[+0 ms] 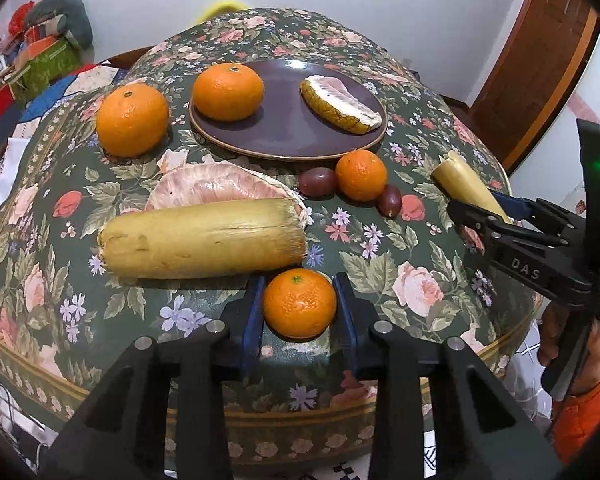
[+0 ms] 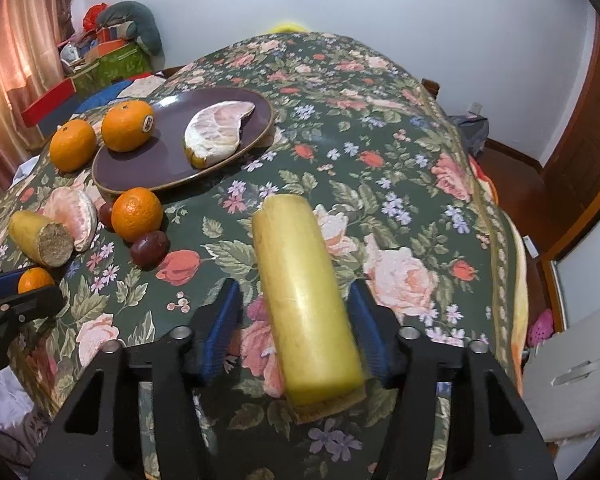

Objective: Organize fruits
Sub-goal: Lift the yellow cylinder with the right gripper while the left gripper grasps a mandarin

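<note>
My left gripper (image 1: pixel 300 300) stands around a small mandarin (image 1: pixel 300 304) on the floral tablecloth, blue pads at both its sides; I cannot tell if they press it. It also shows in the right wrist view (image 2: pixel 34 280). My right gripper (image 2: pixel 296 312) is open around a yellow sugarcane piece (image 2: pixel 306 300), with a gap on the left side. A dark plate (image 1: pixel 284 136) holds an orange (image 1: pixel 228 92) and a pomelo wedge (image 1: pixel 340 104). A longer sugarcane piece (image 1: pixel 204 238) lies ahead of the left gripper.
An orange (image 1: pixel 132 120) sits left of the plate. A peeled pomelo segment (image 1: pixel 216 188), a mandarin (image 1: pixel 361 175) and two dark grapes (image 1: pixel 317 182) lie between plate and cane. Boxes and clutter (image 1: pixel 40 56) stand at the far left. The table edge is near.
</note>
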The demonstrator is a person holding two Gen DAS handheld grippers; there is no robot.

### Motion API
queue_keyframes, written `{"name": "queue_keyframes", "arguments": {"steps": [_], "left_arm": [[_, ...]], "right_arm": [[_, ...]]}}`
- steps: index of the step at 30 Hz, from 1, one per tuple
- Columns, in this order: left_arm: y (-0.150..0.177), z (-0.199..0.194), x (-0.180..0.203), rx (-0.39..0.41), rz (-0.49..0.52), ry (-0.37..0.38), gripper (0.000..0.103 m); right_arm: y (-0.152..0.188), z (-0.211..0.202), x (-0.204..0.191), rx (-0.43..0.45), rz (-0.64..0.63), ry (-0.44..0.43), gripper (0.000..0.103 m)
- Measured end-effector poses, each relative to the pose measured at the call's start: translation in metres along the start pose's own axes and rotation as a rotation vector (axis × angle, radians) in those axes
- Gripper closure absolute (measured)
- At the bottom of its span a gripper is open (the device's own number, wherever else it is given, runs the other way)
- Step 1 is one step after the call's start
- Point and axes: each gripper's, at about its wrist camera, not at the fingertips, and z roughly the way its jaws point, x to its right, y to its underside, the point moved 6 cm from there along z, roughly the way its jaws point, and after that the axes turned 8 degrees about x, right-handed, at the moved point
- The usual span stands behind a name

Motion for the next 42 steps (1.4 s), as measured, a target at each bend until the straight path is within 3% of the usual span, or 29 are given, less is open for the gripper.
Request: {"name": "queue_keyframes", "arguments": {"steps": [3,10,19,42], "left_arm": [[-0.002,-0.004,0.002,0.005,-0.006,0.018,0.069],[-0.018,-0.029,0.013,0.092,0.046,0.008,0.07],[-0.044,-0.038,0.006,0.152,0.037,0.002,0.07],[-0.093,-0.002,-0.039,0.191,-0.018,-0.053,0.07]], "right_arm": [[-0.001,-0.001,0.001,0.011,-0.006,0.021,0.063],[-0.001,-0.004,0.003,0.014,0.014,-0.004,0.065],[-0.004,-0.015,-0.003,0.033,0.036,-0.055,0.066],[-0.069,-0.011,-0.032,0.151,0.028,-0.14,0.068]]}}
